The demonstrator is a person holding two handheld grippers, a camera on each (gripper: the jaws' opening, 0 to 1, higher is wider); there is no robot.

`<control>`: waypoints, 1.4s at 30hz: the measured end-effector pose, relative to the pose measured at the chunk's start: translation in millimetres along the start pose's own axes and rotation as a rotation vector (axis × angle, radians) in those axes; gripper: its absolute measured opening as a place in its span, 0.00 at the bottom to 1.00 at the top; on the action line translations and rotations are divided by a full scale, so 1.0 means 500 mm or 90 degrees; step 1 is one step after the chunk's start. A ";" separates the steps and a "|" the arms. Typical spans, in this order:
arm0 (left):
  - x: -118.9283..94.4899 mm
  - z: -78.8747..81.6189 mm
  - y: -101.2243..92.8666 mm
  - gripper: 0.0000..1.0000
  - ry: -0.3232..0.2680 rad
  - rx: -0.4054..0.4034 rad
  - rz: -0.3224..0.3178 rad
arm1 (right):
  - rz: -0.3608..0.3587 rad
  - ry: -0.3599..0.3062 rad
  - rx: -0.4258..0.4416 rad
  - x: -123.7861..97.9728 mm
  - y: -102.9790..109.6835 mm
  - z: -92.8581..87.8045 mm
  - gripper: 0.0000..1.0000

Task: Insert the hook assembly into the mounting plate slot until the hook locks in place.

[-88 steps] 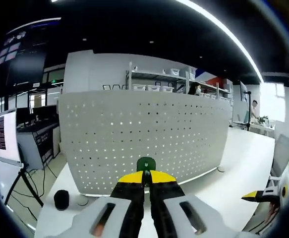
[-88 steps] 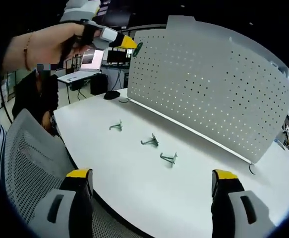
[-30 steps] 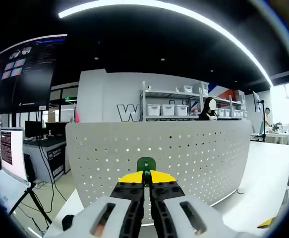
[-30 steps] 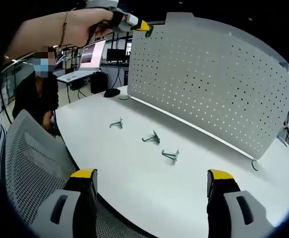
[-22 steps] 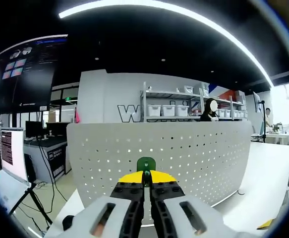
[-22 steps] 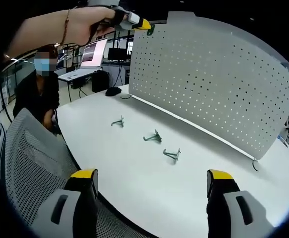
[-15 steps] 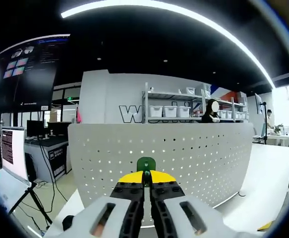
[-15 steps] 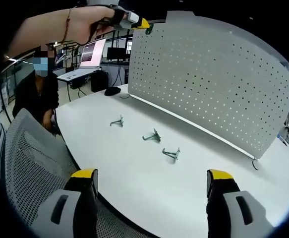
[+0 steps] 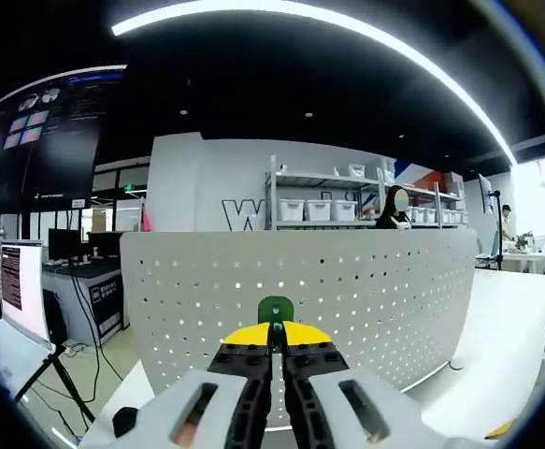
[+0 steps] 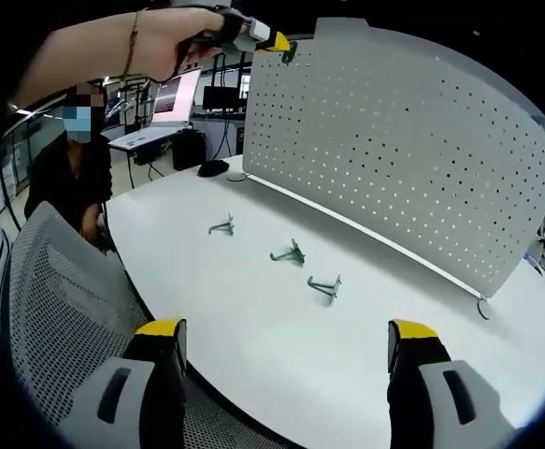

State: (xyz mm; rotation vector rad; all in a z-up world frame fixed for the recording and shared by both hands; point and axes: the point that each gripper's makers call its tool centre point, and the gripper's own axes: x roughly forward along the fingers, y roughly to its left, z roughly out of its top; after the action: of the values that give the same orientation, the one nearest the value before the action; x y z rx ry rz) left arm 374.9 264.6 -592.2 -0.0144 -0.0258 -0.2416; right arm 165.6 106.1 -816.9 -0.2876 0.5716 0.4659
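A white perforated mounting plate [image 9: 328, 290] [image 10: 394, 159] stands upright along the far side of the white table [image 10: 253, 309]. My left gripper [image 9: 274, 335] is shut on a green hook [image 9: 275, 310], held high close to the plate's upper part. In the right gripper view that left gripper [image 10: 274, 41] sits at the plate's top left corner in a person's hand, the green hook [image 10: 290, 51] at its tip. My right gripper [image 10: 286, 341] is open, low over the near table edge, with nothing between its fingers. Three green hooks [image 10: 222, 225] [image 10: 289, 253] [image 10: 325, 285] lie on the table.
A grey mesh chair [image 10: 57, 309] stands at the near left of the table. A seated person [image 10: 66, 159] and a laptop [image 10: 160, 117] are behind it. A black round object [image 10: 212, 168] lies by the plate's left end. Shelves with bins [image 9: 319, 201] rise beyond the plate.
The left gripper with the green hook has risen from the plate's middle height to its top edge and edged slightly right. My right gripper stays open and nearly still.
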 end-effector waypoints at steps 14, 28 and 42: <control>0.018 0.015 0.005 0.01 -0.027 -0.005 0.010 | -0.005 0.001 -0.006 -0.001 -0.002 0.000 0.86; 0.054 0.034 -0.020 0.01 -0.052 -0.018 -0.006 | -0.017 0.001 0.003 -0.001 -0.011 0.000 0.86; 0.100 0.038 -0.018 0.01 -0.056 0.011 0.007 | -0.019 -0.003 0.005 -0.001 -0.013 0.004 0.85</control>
State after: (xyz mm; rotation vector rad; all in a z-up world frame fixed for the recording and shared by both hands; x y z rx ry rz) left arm 420.8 244.3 -571.5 -0.0083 -0.1153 -0.2301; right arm 169.4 101.0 -814.3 -0.2875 0.5634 0.4357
